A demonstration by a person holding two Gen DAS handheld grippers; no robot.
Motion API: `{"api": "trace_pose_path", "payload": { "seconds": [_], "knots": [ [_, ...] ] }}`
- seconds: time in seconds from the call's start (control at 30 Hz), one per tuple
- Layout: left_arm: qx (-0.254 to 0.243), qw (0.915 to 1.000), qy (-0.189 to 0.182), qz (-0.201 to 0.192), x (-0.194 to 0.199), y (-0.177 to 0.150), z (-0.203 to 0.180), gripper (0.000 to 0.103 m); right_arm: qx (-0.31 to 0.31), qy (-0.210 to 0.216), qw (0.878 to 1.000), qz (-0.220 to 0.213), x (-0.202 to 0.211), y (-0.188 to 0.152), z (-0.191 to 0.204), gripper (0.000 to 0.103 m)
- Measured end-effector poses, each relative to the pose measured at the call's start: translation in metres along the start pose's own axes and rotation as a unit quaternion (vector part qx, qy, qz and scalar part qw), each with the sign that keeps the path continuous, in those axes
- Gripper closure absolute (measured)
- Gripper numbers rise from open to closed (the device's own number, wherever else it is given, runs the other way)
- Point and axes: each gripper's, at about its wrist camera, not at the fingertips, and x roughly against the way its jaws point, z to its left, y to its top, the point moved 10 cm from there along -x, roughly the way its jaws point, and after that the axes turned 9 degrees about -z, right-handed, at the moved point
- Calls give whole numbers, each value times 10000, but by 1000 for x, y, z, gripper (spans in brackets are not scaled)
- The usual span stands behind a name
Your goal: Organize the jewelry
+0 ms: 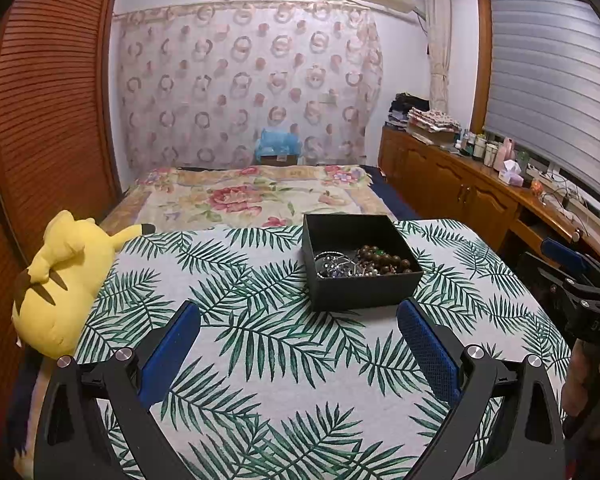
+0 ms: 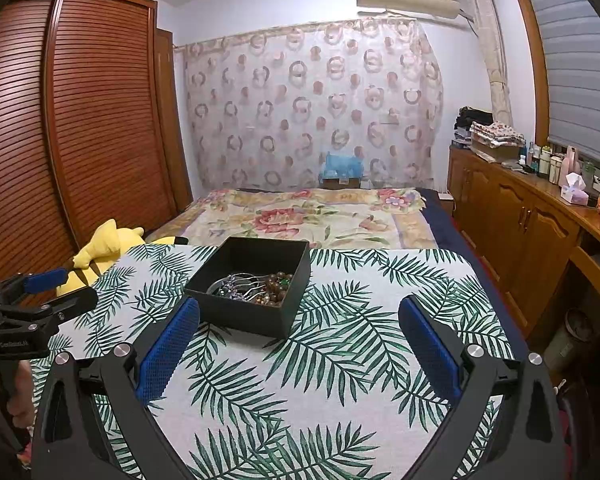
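An open black box [image 1: 364, 292] stands on the leaf-print cloth [image 1: 260, 360]. Inside lie a brown bead bracelet [image 1: 384, 260] and silvery jewelry with purple stones [image 1: 334, 266]. My left gripper [image 1: 299, 316] is open and empty, just in front of the box. In the right wrist view the box [image 2: 244, 318] sits ahead and left, holding the beads [image 2: 274, 288] and silvery pieces [image 2: 236, 290]. My right gripper [image 2: 299, 312] is open and empty, its left finger beside the box's near corner. Each gripper shows at the edge of the other's view.
A yellow plush toy [image 1: 64, 280] lies at the cloth's left edge. A bed with a floral blanket [image 1: 256, 196] lies beyond. A wooden cabinet [image 1: 460, 188] with bottles and folded clothes runs along the right. A louvered wardrobe [image 2: 80, 120] stands at left.
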Motion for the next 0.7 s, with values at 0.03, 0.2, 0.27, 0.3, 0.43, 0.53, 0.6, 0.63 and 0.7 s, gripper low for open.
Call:
{"api": "trace_pose_path", "payload": {
  "seconds": [0.03,0.2,0.27,0.3,0.43,0.53,0.6,0.63,0.7],
  "knots": [
    [1,10000,-3,-6,0,0,0,8,2,-1,10000,1,0,0,0,3],
    [-12,10000,4,-38,2,2,-1,8,2,-3,10000,0,0,0,0,3],
    [-10,10000,3,-43,2,2,-2,8,-10,5,10000,3,0,0,0,3],
    [-8,10000,3,-43,2,2,-2,8,-11,3,10000,0,0,0,0,3],
    [-11,10000,8,-44,2,2,-2,8,1,0,10000,0,0,0,0,3],
    [-12,10000,21,-41,3,3,-1,8,-2,-2,10000,4,0,1,0,3],
    [-7,10000,20,-42,4,3,-1,8,3,-1,10000,6,0,0,1,3],
    [-4,10000,17,-42,4,3,-2,8,4,-6,10000,2,0,0,0,3],
    [-15,10000,25,-43,4,3,-1,8,-6,0,10000,0,0,0,0,3]
  ]
}}
